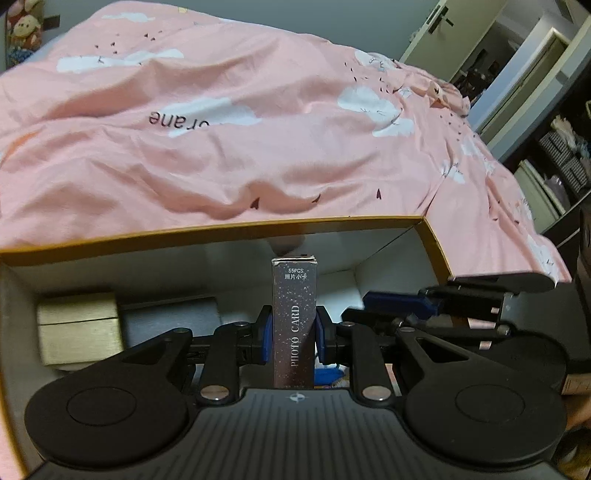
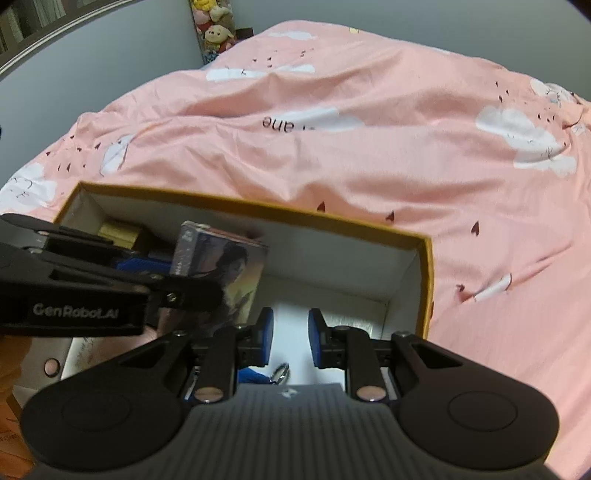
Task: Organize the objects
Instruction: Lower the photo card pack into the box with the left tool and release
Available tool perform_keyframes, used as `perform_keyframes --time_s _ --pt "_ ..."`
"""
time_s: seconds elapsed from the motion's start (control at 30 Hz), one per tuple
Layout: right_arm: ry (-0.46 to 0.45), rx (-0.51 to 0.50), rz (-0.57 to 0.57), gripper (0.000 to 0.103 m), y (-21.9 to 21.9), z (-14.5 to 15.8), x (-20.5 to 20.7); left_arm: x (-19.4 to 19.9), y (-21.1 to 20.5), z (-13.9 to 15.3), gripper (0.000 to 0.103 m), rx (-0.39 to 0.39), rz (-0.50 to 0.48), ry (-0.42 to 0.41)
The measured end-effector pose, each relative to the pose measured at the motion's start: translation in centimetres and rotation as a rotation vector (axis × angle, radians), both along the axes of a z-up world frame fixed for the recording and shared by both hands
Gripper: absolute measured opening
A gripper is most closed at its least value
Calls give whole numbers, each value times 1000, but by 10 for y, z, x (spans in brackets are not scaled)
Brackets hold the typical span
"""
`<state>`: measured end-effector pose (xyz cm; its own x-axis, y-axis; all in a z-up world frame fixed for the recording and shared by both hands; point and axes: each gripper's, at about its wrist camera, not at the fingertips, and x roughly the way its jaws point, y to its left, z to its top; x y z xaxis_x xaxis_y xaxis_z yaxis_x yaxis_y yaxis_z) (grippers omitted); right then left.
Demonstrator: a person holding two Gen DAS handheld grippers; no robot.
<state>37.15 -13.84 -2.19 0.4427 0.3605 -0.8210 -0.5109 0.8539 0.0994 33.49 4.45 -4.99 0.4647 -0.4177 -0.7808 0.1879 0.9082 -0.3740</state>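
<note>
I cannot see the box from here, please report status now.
Left gripper shut on grey speckled photo card box, over open yellow-rimmed cardboard box. Right gripper holds nothing. Gold box inside, not blocking.

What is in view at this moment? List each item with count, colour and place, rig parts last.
photo card box: one, dark speckled, upright in left gripper, over the storage box
storage box: one, mustard rim, white inside, open on the bed
gold box: one, inside storage box, far left
grey box: one, beside the gold box
bedcover: one, pink with white clouds
plush toys: several, far corner
left gripper: shut on photo card box
right gripper: nothing between pads
</note>
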Motion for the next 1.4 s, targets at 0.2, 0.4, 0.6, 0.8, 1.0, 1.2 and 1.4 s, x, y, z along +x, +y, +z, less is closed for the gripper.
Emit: perform_keyframes --time_s 0.2,0.4,0.6,0.8,1.0,1.2,1.4 --pt "24 -11 15 22 3 -11 -1 12 5 -20 25 -98 22 50" --pt "53 -3 12 23 6 -17 0 23 11 -36 27 -139 66 115" --pt "65 12 4 23 7 -19 2 18 7 -29 47 -55 92 88" --pt "78 31 -2 23 6 -20 3 7 12 -8 38 19 100 41" --pt "132 64 -34 23 8 -27 10 -8 20 9 38 73 132 14" --pt "217 96 -80 35 15 -40 19 -23 25 16 38 101 150 14" --pt "256 128 -77 27 22 -49 20 -27 33 22 37 149 182 -18"
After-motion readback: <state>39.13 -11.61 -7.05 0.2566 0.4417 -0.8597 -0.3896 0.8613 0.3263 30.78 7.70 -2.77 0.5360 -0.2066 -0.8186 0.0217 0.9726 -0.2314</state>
